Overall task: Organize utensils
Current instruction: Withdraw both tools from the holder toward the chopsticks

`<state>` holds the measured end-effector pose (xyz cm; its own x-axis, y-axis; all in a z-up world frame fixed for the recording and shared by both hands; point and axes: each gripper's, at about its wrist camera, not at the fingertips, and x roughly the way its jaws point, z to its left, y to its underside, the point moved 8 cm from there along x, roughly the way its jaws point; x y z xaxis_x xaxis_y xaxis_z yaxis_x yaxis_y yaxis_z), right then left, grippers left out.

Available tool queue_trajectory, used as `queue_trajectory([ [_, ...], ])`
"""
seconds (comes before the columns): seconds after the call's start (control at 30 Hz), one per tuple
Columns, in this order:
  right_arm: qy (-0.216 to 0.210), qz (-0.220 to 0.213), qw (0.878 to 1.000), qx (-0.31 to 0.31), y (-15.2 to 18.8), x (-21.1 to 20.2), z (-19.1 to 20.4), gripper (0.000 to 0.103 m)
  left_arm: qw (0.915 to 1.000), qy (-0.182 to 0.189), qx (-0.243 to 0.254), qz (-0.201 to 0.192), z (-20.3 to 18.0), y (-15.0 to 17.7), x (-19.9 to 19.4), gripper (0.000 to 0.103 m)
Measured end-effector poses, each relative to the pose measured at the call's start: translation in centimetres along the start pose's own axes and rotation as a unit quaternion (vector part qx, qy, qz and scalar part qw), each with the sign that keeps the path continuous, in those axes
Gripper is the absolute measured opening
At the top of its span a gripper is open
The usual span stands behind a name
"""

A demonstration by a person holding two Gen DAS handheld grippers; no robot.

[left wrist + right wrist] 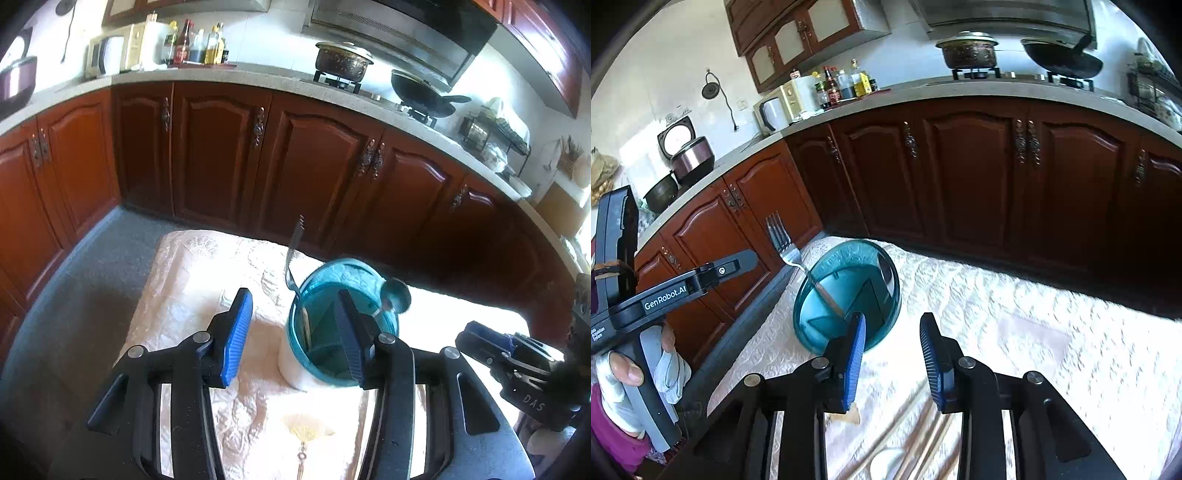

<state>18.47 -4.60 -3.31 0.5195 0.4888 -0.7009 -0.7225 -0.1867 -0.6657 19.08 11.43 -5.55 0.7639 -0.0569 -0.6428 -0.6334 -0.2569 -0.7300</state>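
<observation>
Left tongs (295, 328) are seen spread wide in the left wrist view, with nothing held; the right pad overlaps a blue holder (341, 321) standing on the cloth-covered counter (192, 280). A fork (293, 251) and a spoon (395, 295) are propped inside it.

Right tongs (892, 354) are seen partly open and empty in the right wrist view. The holder (846, 291), with the fork (783, 240) in it, is set just beyond the left pad.

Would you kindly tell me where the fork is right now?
In both views, the fork stands tines-up in the blue holder, leaning over its left rim.
</observation>
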Motion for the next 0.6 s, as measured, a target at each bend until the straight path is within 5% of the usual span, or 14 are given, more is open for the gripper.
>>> queue_trajectory([
  [0.6, 0.04, 0.005, 0.998, 0.044, 6.9, -6.1, -1.2, 0.037, 0.9981, 0.005, 0.061, 0.007, -4.8, 6.9, -3.8, 0.046],
])
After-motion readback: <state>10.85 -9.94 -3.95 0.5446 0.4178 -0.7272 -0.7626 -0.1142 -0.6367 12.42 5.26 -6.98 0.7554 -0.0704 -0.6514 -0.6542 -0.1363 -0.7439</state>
